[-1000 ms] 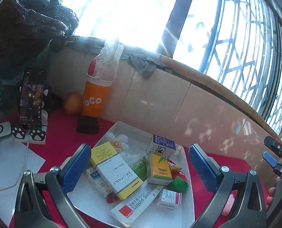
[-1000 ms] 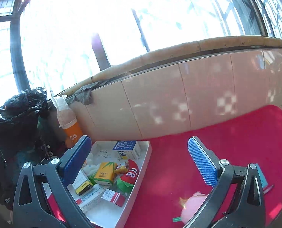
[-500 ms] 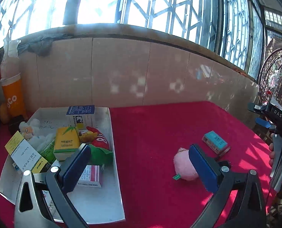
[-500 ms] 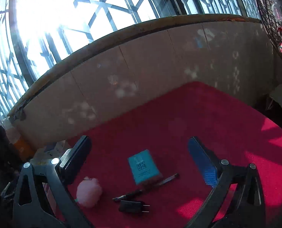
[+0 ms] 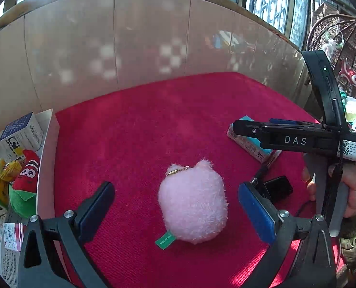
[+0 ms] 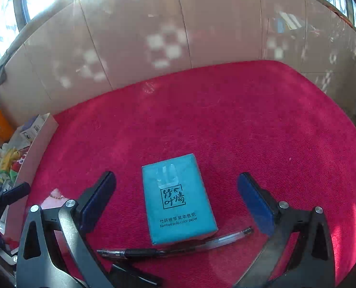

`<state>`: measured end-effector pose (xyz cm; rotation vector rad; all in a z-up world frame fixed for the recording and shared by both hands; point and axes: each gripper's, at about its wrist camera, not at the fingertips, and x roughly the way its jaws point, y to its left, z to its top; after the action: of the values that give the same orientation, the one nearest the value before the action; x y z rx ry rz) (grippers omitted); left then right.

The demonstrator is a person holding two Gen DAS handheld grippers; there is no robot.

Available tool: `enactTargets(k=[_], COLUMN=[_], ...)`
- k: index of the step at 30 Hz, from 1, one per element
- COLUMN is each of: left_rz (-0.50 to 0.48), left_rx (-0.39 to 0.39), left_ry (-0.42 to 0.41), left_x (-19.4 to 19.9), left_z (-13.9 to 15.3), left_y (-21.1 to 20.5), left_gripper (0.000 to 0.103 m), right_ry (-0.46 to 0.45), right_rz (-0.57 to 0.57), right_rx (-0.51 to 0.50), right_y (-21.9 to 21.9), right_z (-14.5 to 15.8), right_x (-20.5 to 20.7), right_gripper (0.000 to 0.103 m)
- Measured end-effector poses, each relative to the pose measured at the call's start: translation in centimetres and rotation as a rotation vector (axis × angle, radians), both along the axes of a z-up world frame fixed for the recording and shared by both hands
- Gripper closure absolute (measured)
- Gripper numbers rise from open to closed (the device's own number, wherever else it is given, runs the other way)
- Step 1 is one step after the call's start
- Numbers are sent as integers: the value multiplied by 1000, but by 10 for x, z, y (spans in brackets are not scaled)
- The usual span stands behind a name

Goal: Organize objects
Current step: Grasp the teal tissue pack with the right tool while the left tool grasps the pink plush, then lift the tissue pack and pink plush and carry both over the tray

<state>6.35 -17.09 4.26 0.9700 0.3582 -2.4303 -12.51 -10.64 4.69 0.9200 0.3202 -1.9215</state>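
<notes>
A red-carpeted surface (image 6: 250,124) runs back to a tiled wall (image 5: 142,36) under barred windows. Left gripper (image 5: 176,206), fingers spread, straddles the pink plush (image 5: 193,202); right gripper (image 6: 176,204), also spread, straddles the teal tissue pack (image 6: 178,199). White tray (image 5: 47,158) bounds the left; open carpet lies beyond.

A domestic setting is indicated: a tabletop (image 6: 250,120) covered in red cloth is set against a tiled wall (image 5: 142,36) below grilled windows (image 5: 269,2). A wicker chair (image 5: 334,38) is seen right of the tabletop.
</notes>
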Motion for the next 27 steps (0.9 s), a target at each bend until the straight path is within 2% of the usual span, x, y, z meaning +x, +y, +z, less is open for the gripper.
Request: enactTargets(k=[1,3,4,5,6,8,9,10,12,15,21,27], left_rz=[2,22,36,49,60,74,72,68,58,8,22,43], left_rx=[-4,14,42,69,89,97,94,86,65,69,10,-68], left_ry=[-27,-84,-99,-93,-78,-63,-56,-50,-52,-28,-2,6], left_x=[-6,-15,-18,-17,-15,-11,-10,-9,-9,-10,-6,-4], left_z=[-7,-19,-23,-25,-25,-26,-25,-24,-22,-20,-10,-3], left_y=[-1,-7,-11,-16,-18,-20,-19,-18,-13,-8,-1,8], left_gripper=[0,0,0,0,0,5,12,26,48,50,51,51], right_ry=[13,-16,-5,-8,-14,-28,-32,-33,-32,-40,-43,-52], right_rz=[12,33,23,22,16,11,9,8,7,20,19,-37], right_rx=[18,72,69,58,56,43,39,38,38,30,25,-16], right_y=[-3,-9,-8,-6,-5,-3,-3,-4,-4,-3,-2,10], right_z=[-4,-14,-13,-12,-13,-13,-13,-13,-12,-12,-12,-8], right_x=[3,3,3,2,1,-1,-2,-1,0,1,3,-3], right_gripper=[5,24,28,39,46,48,48,49,49,51,51,52])
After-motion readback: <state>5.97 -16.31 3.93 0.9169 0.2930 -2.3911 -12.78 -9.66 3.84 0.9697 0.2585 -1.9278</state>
